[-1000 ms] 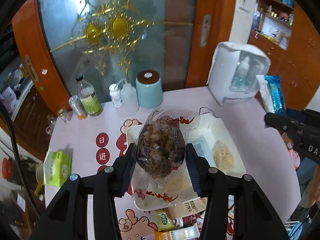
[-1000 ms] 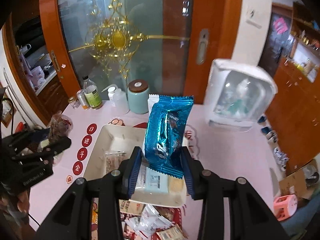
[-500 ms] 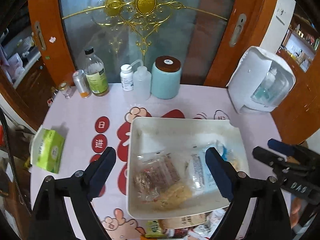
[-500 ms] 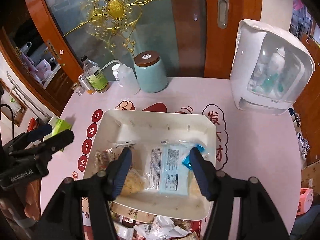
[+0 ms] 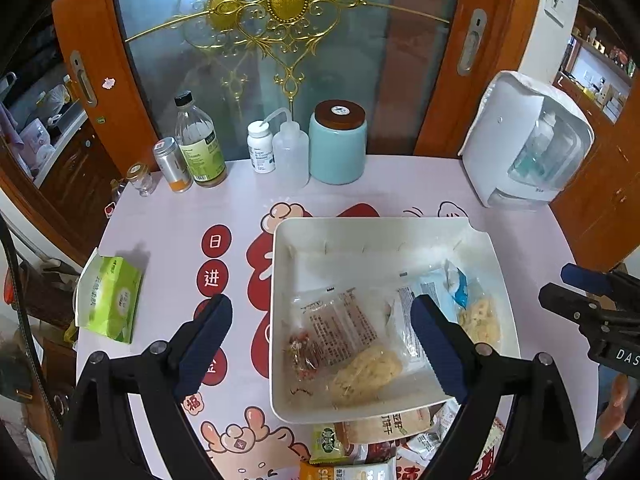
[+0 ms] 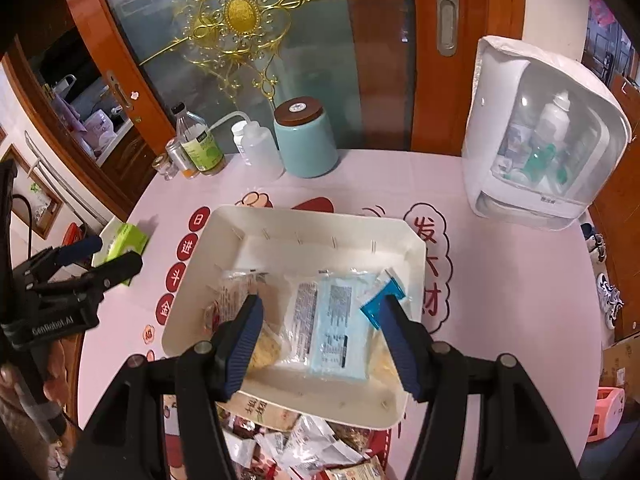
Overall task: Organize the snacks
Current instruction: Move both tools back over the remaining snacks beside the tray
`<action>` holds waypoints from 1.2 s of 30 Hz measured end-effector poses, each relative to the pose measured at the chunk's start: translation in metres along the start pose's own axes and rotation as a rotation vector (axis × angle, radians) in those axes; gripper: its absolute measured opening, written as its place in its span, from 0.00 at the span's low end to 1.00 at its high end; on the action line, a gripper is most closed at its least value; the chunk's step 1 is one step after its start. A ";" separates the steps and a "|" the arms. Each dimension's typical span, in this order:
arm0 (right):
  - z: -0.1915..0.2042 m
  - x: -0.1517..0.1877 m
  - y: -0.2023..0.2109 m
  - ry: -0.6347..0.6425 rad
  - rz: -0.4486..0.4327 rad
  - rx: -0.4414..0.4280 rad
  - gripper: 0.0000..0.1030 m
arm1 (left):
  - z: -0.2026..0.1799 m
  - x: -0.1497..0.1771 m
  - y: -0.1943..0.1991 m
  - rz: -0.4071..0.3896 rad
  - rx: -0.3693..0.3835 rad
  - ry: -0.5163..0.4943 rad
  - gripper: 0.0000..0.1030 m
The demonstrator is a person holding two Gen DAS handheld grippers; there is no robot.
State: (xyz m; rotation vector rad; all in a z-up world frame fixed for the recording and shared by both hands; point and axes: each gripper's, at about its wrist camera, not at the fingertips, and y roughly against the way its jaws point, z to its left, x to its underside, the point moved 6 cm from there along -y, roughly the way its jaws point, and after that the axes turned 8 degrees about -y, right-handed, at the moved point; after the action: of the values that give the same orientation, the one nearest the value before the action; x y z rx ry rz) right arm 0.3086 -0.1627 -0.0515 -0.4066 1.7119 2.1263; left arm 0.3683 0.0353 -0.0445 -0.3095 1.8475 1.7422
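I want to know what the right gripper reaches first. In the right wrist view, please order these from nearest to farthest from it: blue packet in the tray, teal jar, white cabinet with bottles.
From the right gripper:
1. Blue packet, between the open fingers, in the white tray.
2. Teal jar, behind the tray, slightly left.
3. White cabinet, far right, back corner.

Beyond my black, blue-padded left gripper (image 5: 320,344) sit a white tray (image 5: 280,280), a teal jar (image 5: 338,148) and a pink table (image 5: 168,216) with red cartoon prints.
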 end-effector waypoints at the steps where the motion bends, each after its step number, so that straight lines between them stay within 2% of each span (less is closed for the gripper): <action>1: -0.002 0.003 0.001 -0.004 0.002 -0.001 0.59 | -0.002 0.001 0.000 0.002 0.002 -0.006 0.88; 9: -0.026 0.023 0.015 -0.042 0.005 0.016 0.59 | -0.021 0.014 0.014 0.001 0.009 -0.078 0.88; 17: -0.032 0.050 0.035 -0.057 -0.008 0.008 0.59 | -0.041 0.033 0.030 -0.010 0.018 -0.172 0.88; 22: -0.031 0.065 0.045 -0.060 -0.027 0.052 0.59 | -0.044 0.045 0.042 -0.025 0.038 -0.184 0.88; 26: -0.029 0.075 0.061 -0.061 -0.085 0.085 0.59 | -0.042 0.055 0.053 -0.039 0.086 -0.157 0.88; 30: -0.023 0.087 0.074 -0.076 -0.118 0.036 0.59 | -0.040 0.066 0.064 -0.065 0.121 -0.156 0.88; 36: -0.017 0.108 0.073 -0.120 -0.095 -0.002 0.59 | -0.040 0.083 0.080 -0.101 0.167 -0.189 0.88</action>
State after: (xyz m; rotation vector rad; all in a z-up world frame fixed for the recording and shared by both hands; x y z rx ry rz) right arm 0.1787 -0.1807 -0.0404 -0.3466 1.5919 2.0426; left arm 0.2488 0.0237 -0.0241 -0.1637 1.7937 1.4853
